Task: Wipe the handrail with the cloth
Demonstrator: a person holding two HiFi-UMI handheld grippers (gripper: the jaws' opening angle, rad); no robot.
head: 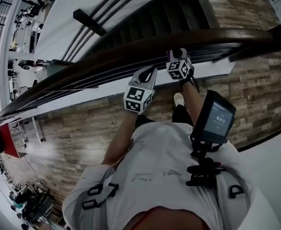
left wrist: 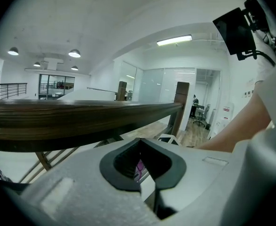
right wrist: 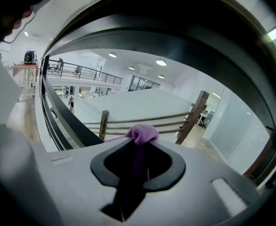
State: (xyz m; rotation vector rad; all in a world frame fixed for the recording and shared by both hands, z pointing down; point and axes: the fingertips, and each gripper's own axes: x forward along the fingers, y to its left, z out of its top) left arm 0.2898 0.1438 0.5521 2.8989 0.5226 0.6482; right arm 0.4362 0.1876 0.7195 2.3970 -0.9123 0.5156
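Right gripper (right wrist: 138,144) is clamped on the purple cloth (right wrist: 144,133), which bunches out of the jaws toward 12 o'clock. In the head view that gripper (head: 180,67) is right up at the dark wooden handrail (head: 130,51), with the left gripper (head: 140,89) near it at 8 o'clock. The left gripper's (left wrist: 140,163) jaws are drawn close, with a purple sliver in the slit; can't tell if it's pinched. The rail crosses at its 10 o'clock.

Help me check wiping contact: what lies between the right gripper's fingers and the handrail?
Purple cloth, clamped by the right gripper; right gripper view shows it.
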